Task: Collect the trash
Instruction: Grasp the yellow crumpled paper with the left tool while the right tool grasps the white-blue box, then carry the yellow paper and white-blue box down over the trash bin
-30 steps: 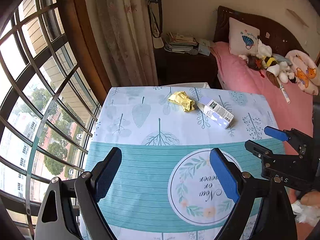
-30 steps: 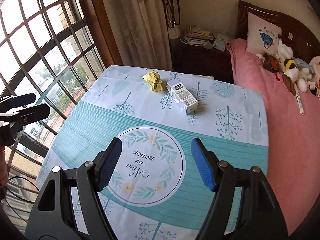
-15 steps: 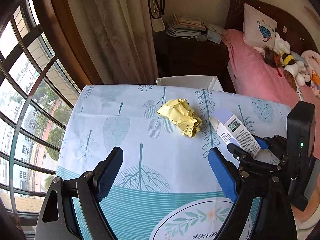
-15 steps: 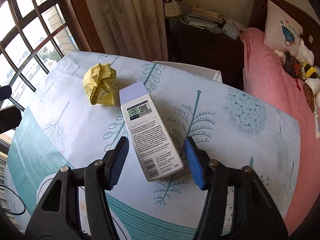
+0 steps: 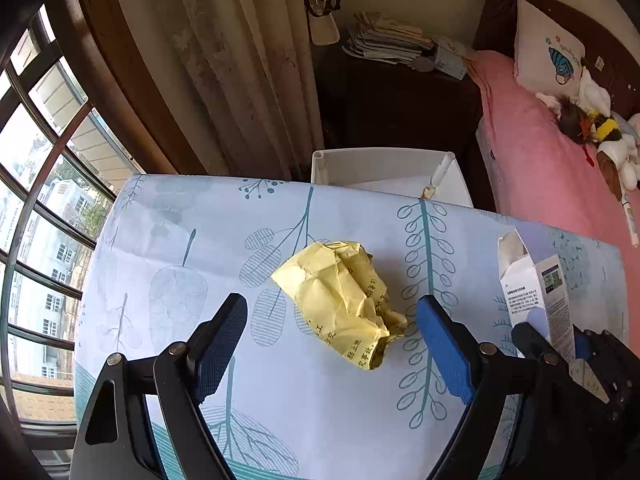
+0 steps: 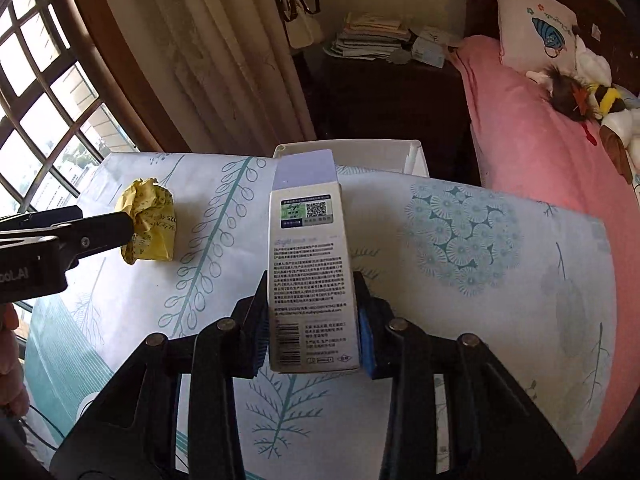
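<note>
Right gripper (image 6: pixel 312 344) closing on the carton (image 6: pixel 310 264), which lies flat on the bench (image 6: pixel 500 300) with its open flap end pointing at the white bin (image 6: pixel 348 148) just past the far edge. Pads are against both long sides near the barcode end, so I read it as clamped, jaws still coming in. Looks like an empty paperboard carton: light, hollow, walls will cave if squeezed hard. Taking it near the closed end is the stiffer spot; the open end has no support. Low grip force should do, surface looks smooth so a slight slip is possible on lift. Left gripper (image 5: pixel 332 320) is wide apart, closing slowly, straddling the crumpled yellow paper (image 5: pixel 340 296) on the bench, pads not touching it yet, one pad just beside its near tip. Wad is soft, near weightless, compresses freely, nothing to break. Best hold is across the bulky middle, not the loose tail near my right pad, which would likely just unfold. Both pieces sit near the far bench edge, so the drop into the bin is a short carry.
</note>
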A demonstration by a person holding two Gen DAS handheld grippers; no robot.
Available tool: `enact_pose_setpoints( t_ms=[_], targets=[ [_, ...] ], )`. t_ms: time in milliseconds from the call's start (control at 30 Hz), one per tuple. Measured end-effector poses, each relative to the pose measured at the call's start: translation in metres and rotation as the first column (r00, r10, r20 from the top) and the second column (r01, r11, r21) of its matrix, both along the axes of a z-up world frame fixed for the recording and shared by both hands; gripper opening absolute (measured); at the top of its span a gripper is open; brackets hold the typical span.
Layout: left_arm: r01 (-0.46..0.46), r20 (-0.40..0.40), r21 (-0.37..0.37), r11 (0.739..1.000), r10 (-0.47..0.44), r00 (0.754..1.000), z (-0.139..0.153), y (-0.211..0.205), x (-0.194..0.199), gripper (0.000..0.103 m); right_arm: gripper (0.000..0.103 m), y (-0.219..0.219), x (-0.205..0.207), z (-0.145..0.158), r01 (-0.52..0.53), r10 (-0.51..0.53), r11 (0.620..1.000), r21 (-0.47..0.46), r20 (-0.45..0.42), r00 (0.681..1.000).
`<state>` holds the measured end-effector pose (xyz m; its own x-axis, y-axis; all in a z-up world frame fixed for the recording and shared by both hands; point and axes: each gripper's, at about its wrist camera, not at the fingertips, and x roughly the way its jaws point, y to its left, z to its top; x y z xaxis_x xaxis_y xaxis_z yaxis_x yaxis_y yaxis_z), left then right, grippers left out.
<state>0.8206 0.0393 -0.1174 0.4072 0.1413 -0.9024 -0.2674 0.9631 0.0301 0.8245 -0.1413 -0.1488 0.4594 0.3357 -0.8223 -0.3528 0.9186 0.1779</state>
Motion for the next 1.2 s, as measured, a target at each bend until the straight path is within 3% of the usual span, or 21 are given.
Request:
enact_pose_setpoints(
  t_ms=[167, 333, 367, 400, 633, 900, 1200],
  targets=[
    [-0.047, -0.035, -0.017, 0.999, 0.047, 0.998, -0.025, 0.017, 0.015, 0.068, 0.032, -0.004, -0.006, 0.002, 0.001, -0.001, 1.0, 0.006, 0.007, 1.0],
    [-0.015, -0.013, 0.0, 1.0, 0.015, 1.0, -0.033, 0.014, 0.01, 0.058, 0.032, -0.006, -0.026, 0.005, -0.015, 0.015, 1.0, 0.013, 0.007, 1.0],
    [-0.004, -0.007, 0.001, 1.0, 0.004, 1.0, -0.033, 0.012, 0.006, 0.052, 0.032, -0.006, -0.032, 0.006, -0.019, 0.018, 1.0, 0.013, 0.006, 1.0],
    [0.009, -0.012, -0.002, 1.0, -0.009, 1.0, -0.033, 0.01, 0.003, 0.039, 0.032, -0.006, -0.038, 0.007, -0.021, 0.021, 1.0, 0.013, 0.004, 1.0],
    [0.059, 0.006, 0.018, 0.998, -0.059, 0.998, -0.009, -0.003, -0.043, 0.038, 0.032, -0.007, -0.071, 0.014, -0.037, 0.037, 0.999, 0.032, 0.0, 0.999],
    [0.131, 0.057, 0.009, 0.991, -0.131, 0.99, 0.049, -0.008, -0.14, 0.038, 0.032, -0.013, -0.135, 0.054, -0.023, 0.023, 0.994, 0.105, 0.009, 1.0],
    [0.186, 0.113, -0.074, 0.98, -0.178, 0.978, 0.114, 0.014, -0.313, 0.038, 0.032, -0.001, -0.261, 0.11, 0.002, -0.001, 0.983, 0.182, -0.009, 1.0]
  ],
)
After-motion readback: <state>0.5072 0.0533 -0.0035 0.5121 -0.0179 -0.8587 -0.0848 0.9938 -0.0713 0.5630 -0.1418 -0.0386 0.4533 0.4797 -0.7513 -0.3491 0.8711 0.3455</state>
